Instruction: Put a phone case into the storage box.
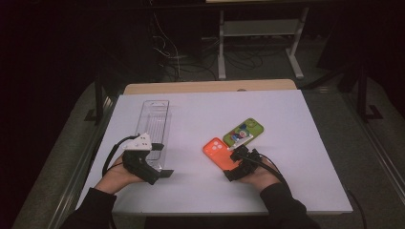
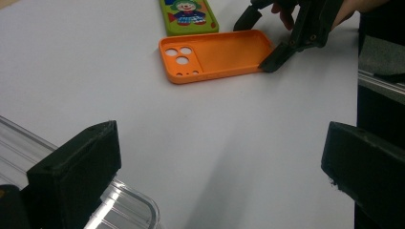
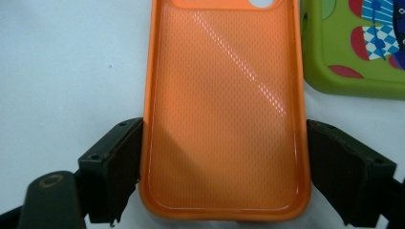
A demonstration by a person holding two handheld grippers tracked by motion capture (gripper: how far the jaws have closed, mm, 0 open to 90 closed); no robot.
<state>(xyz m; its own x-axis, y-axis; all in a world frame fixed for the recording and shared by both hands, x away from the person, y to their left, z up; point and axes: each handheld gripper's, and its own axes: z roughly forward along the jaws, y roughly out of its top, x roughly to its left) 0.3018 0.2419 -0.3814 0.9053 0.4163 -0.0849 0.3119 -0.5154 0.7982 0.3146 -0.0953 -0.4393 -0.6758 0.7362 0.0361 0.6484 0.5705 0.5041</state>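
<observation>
Two phone cases, table centre-right. Orange case (image 3: 224,114) lies lengthwise toward 12 o'clock from right gripper (image 3: 224,176), jaws straddling its near end, flanking both long edges. Left gripper (image 2: 219,167) spread, empty.

A white table top (image 1: 205,119) stands in a dim room, with a strip of bare wood (image 1: 210,86) along its far edge. Grey floor (image 1: 329,76) surrounds it, fading into darkness at the left and right. Behind the table stands a white metal frame (image 1: 260,40) with a shelf, and dark cables (image 1: 176,52) lie tangled on the floor beside it.
</observation>
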